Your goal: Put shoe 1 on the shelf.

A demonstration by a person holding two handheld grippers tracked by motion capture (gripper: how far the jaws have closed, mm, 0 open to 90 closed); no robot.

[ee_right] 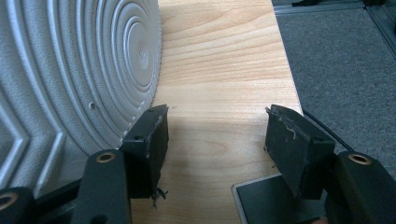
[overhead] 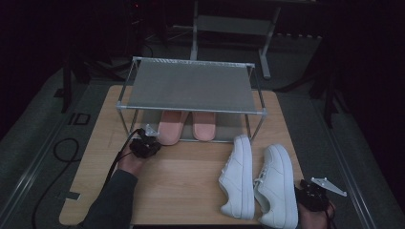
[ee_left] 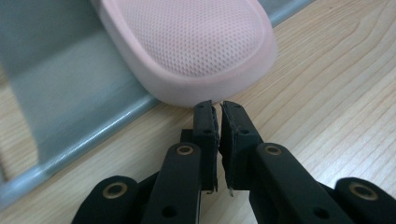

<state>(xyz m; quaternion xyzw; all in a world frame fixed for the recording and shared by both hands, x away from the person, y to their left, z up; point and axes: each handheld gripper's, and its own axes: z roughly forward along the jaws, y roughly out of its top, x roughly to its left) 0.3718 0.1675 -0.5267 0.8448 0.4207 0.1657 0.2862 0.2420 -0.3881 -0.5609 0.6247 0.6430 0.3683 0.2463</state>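
Note:
Two pink slippers (overhead: 171, 126) (overhead: 204, 126) lie on the lower shelf of a grey metal shoe rack (overhead: 191, 86). My left gripper (overhead: 155, 140) sits on the wooden table just in front of the left slipper's rounded end (ee_left: 196, 42). Its jaws (ee_left: 218, 106) are nearly together with nothing between them, tips a little short of the slipper. Two white sneakers (overhead: 239, 176) (overhead: 277, 183) lie on the table at the right. My right gripper (overhead: 306, 185) rests beside the right sneaker, open (ee_right: 217, 112), with bare wood between its jaws. That sneaker's ridged grey sole (ee_right: 70, 70) is close to its left jaw.
The rack's top shelf is bare. The table's right edge (ee_right: 285, 70) runs close to my right gripper, with grey carpet (ee_right: 345, 60) beyond it. A black cable (overhead: 62, 148) loops on the floor at the left. Bare wood (overhead: 181, 181) lies between my two hands.

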